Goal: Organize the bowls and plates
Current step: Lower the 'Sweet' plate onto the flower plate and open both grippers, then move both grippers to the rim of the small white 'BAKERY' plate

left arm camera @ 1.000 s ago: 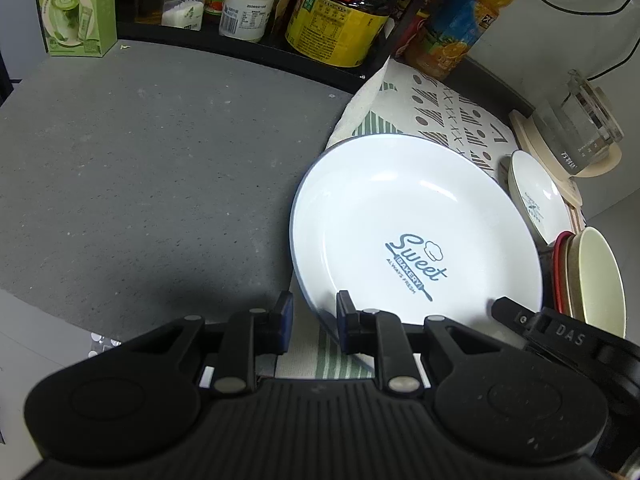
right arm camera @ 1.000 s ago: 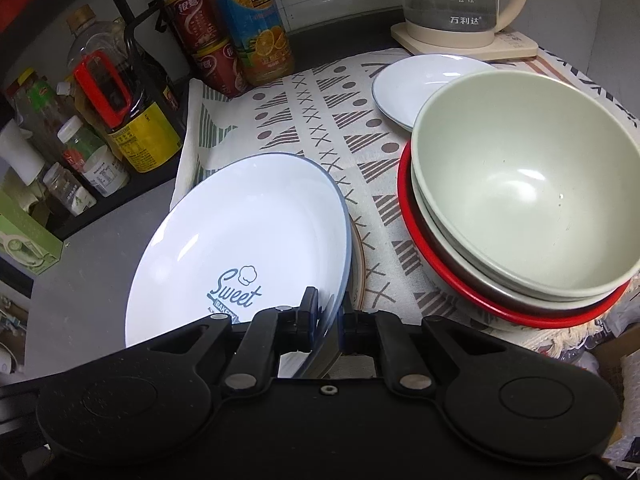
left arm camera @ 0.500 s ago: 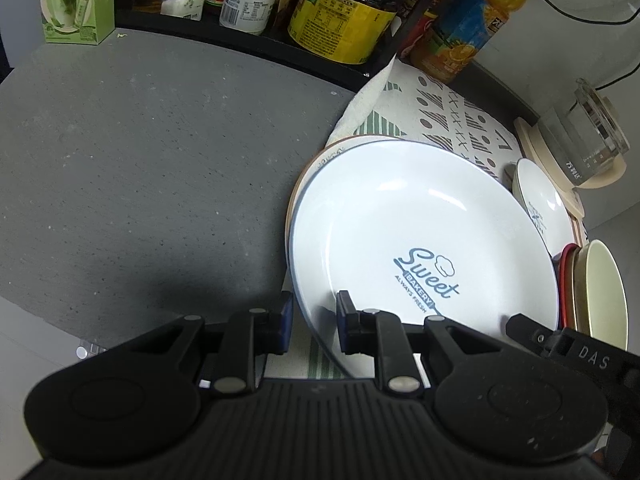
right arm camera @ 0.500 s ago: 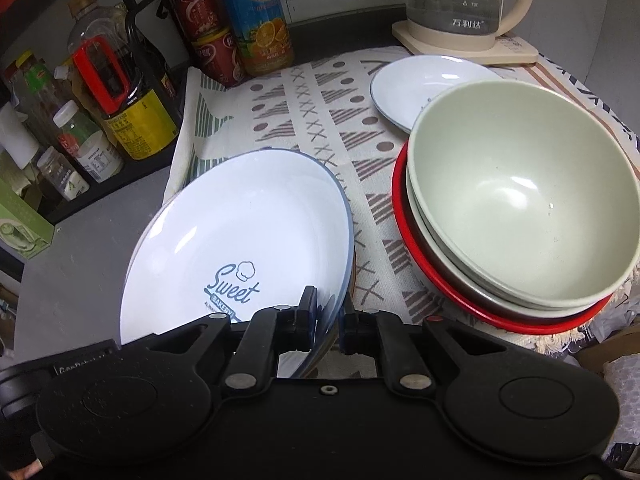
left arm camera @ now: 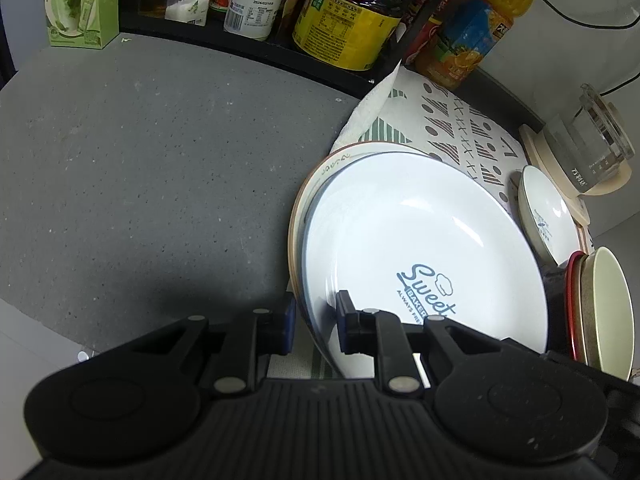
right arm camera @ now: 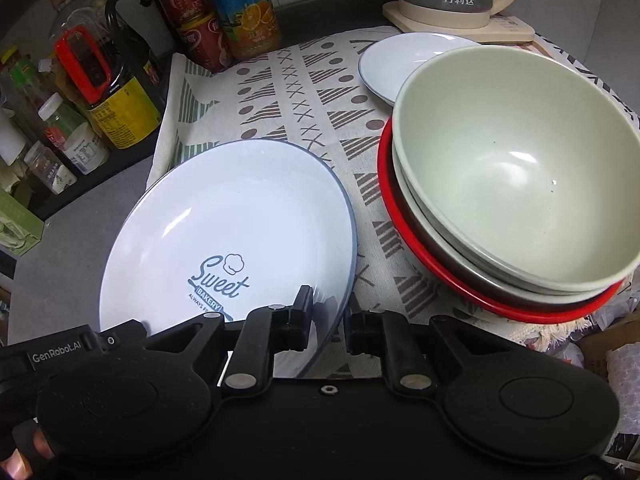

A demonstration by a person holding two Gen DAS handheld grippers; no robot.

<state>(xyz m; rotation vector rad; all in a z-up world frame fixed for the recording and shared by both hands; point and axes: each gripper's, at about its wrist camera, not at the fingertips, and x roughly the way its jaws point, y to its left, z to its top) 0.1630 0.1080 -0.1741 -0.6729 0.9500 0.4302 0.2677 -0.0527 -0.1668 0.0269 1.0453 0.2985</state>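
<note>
Both grippers at the near rim of the white "Sweet Bakery" plate (right arm camera: 224,232)
Its near edge is hidden behind both tools, and only a brown rim sliver of a second plate (left arm camera: 298,216) shows beneath it, on the patterned cloth (right arm camera: 304,92). Round, it has no long axis; it faces up. The left gripper (left arm camera: 314,322) straddles its rim, grip unclear. The right gripper (right arm camera: 326,322) is opening, rim still between its jaws. Stacked bowls (right arm camera: 520,168) stand just right
</note>
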